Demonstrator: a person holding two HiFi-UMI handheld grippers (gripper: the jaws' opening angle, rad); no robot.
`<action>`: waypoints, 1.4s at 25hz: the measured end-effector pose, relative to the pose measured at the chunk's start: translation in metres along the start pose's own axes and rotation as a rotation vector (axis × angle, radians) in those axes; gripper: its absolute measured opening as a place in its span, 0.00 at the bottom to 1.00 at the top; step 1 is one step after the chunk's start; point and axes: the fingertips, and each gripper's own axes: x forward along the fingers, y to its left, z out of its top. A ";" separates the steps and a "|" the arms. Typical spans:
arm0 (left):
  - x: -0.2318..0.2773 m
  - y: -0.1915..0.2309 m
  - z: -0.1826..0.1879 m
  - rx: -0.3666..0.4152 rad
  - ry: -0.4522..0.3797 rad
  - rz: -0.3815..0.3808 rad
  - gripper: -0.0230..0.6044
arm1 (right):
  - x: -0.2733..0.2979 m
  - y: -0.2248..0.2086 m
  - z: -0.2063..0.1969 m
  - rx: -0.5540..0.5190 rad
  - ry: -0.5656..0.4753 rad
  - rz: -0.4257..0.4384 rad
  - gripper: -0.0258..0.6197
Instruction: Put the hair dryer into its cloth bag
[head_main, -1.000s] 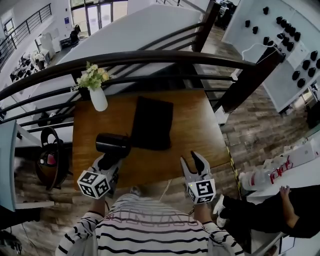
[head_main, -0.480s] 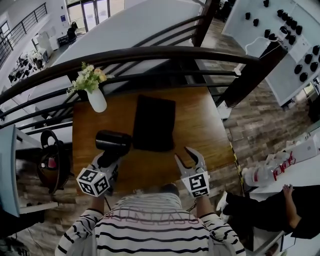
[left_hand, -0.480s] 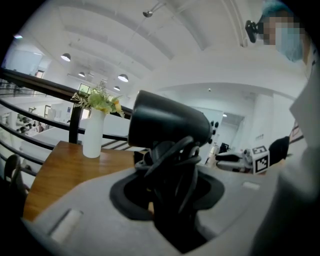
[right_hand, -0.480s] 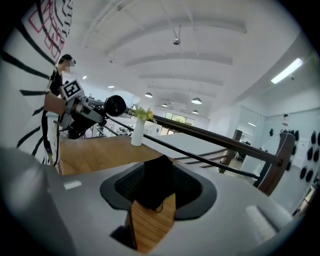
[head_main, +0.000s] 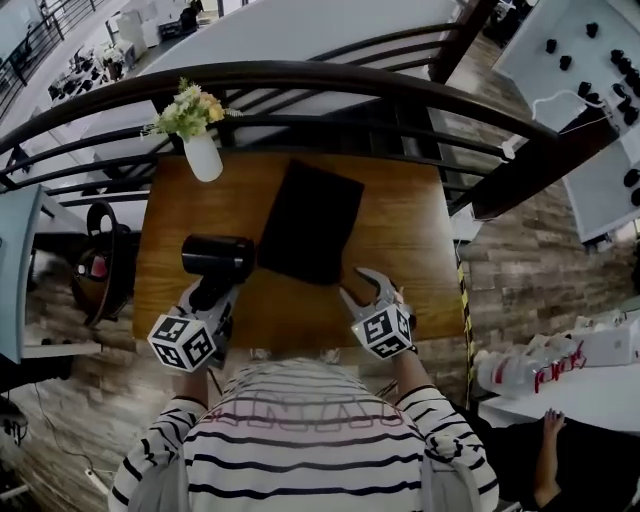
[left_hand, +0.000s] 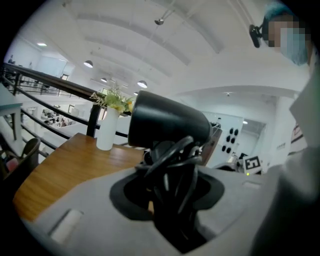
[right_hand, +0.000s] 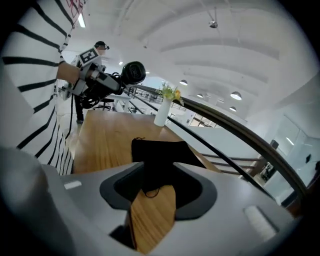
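Black bag (head_main: 310, 220) lay flat mid-table (head_main: 425, 250). L gripper (head_main: 207, 297) clenched on dryer (head_main: 218, 257) handle & cord, at bag's 8 o'clock. R gripper (head_main: 371, 289) was released, empty, at bag's 5 o'clock. Risks: thin cloth slipping R's pinch; cord snagging the mouth.

— What finishes am I seeing from here?
— I see a wooden worktop (head_main: 400, 230), smooth with a soft sheen. The hair dryer (head_main: 218, 257) looks like smooth black plastic, slightly glossy.
— And the cloth bag (head_main: 308, 222)?
— Matt black fabric. I read the vase (head_main: 204, 158) as smooth white, the right hand-held gripper (head_main: 366, 288) as matt grey plastic.
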 end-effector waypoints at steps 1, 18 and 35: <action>0.001 -0.004 -0.004 -0.010 -0.006 0.021 0.29 | 0.004 -0.001 -0.007 -0.018 0.009 0.031 0.31; -0.018 -0.017 -0.064 -0.093 0.015 0.236 0.29 | 0.107 0.030 -0.071 -0.290 0.208 0.322 0.29; -0.008 -0.007 -0.088 -0.087 0.148 0.166 0.29 | 0.111 0.022 -0.048 0.060 0.165 0.318 0.07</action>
